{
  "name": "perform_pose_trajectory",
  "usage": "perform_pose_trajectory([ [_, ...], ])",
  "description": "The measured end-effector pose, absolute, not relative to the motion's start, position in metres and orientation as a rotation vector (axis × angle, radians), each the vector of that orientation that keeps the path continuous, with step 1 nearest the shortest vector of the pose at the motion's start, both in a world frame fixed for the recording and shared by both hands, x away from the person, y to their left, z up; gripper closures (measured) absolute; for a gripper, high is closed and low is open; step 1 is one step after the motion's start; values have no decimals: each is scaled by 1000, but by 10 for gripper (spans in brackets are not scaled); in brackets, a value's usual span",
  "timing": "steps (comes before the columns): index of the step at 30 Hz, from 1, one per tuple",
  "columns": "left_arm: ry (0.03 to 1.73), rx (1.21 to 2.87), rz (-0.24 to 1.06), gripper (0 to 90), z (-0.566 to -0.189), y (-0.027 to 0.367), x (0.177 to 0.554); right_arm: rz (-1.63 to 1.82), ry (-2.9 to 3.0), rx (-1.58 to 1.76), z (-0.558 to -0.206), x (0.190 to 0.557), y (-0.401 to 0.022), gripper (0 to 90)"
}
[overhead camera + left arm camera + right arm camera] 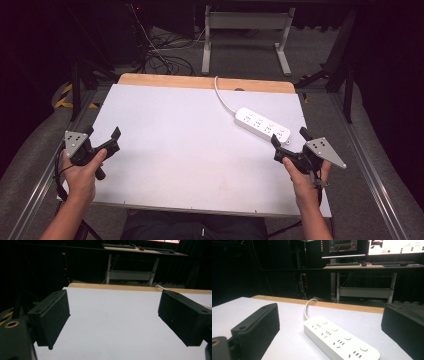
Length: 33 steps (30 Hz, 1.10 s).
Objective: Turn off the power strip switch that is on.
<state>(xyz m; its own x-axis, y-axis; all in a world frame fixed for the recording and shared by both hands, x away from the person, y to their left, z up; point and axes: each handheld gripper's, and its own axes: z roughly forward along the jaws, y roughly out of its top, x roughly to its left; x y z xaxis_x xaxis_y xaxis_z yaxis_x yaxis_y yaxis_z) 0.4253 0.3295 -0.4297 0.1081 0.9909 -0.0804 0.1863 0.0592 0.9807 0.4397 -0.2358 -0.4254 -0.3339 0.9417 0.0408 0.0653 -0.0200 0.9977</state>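
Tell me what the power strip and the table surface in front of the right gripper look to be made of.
Power strip: likely hard white plastic, smooth with a slight sheen; moulded rounded edges, round buttons, and a white cord, probably rubbery, at its far end.
Table: a matte white sheet, maybe laminate or board, with no glare. A light wooden edge shows along the far side, so probably a wood top underneath.

I can't read any text from here. The monitors far behind the table show writing too small to make out, and the white power strip on the right carries no legible brand or label.
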Motion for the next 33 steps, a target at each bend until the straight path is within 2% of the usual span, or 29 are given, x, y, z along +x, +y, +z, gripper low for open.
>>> perform_pose_trajectory([
  [33,1281,1335,988,109,-428,332,412,1426,1561,1096,-431,446,-229,29],
])
